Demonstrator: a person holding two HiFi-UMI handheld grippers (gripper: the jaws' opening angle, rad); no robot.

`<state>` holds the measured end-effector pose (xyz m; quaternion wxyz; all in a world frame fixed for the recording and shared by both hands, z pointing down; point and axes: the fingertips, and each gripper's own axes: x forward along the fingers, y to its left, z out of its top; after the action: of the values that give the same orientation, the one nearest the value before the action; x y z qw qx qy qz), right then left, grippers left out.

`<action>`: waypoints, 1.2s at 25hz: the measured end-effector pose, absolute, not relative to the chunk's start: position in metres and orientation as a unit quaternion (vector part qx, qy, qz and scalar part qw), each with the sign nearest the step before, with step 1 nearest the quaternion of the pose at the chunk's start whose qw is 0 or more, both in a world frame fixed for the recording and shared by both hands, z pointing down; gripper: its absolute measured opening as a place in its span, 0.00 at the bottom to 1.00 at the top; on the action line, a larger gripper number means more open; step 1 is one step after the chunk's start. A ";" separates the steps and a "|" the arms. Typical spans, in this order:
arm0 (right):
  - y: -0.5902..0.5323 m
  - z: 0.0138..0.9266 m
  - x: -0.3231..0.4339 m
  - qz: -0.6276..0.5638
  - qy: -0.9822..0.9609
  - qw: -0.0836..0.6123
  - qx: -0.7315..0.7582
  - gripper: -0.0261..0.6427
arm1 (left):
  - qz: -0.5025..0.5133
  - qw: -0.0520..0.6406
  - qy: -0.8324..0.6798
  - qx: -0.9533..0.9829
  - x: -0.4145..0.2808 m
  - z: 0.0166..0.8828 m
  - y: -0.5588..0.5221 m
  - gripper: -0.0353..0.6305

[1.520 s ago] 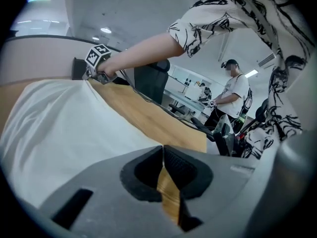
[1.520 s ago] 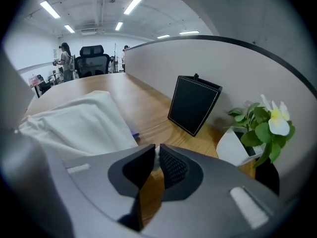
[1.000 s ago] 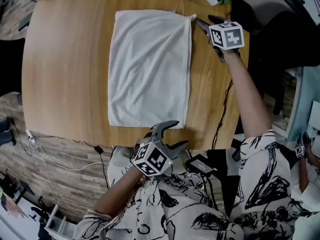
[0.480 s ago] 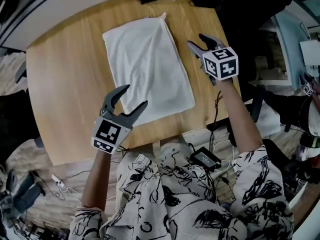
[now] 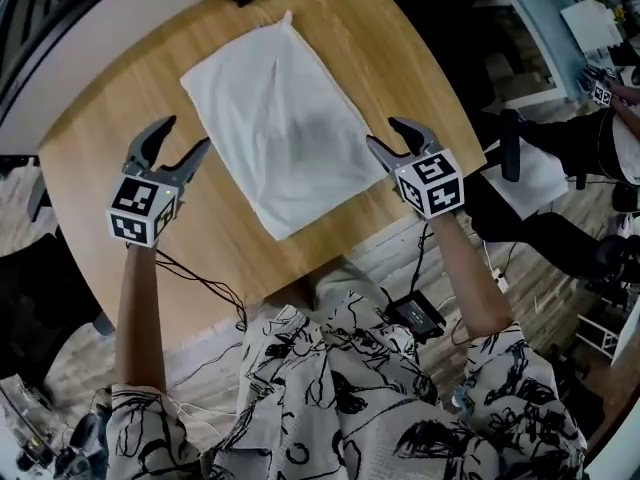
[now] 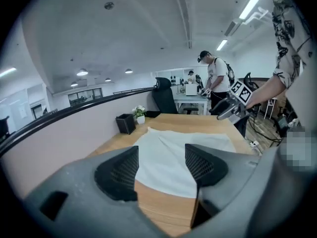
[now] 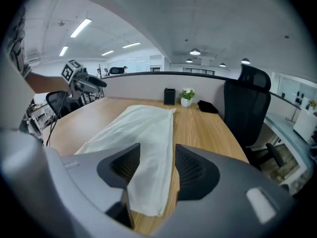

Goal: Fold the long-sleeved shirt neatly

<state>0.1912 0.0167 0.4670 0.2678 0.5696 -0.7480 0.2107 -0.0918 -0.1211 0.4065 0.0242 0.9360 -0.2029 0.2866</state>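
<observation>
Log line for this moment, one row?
shirt: folded, flat on table | left gripper: open, empty | right gripper: open, empty

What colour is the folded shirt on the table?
The shirt is plain white; the head view shows it best.

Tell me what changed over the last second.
The left hand-held gripper swung from the near edge of the shirt out to its left side; the right hand-held gripper drew back from the far corner to its right side. Both are open, holding nothing. The folded shirt stayed flat on the table.
</observation>
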 end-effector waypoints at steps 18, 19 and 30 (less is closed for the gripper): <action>0.078 0.600 0.165 0.310 -0.712 0.308 0.550 0.36 | 0.419 0.058 -0.172 0.890 -0.091 0.570 -0.317 0.32; 0.076 0.601 0.166 0.308 -0.712 0.310 0.550 0.36 | 0.419 0.073 -0.162 0.891 -0.088 0.576 -0.322 0.29; 0.077 0.601 0.163 0.303 -0.720 0.321 0.536 0.36 | 0.455 0.112 -0.104 0.878 -0.088 0.611 -0.321 0.07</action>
<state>0.1634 0.0771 0.6013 0.3207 0.5356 -0.7202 0.3027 -0.0879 -0.3208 0.6105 0.1116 0.8776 -0.1040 0.4546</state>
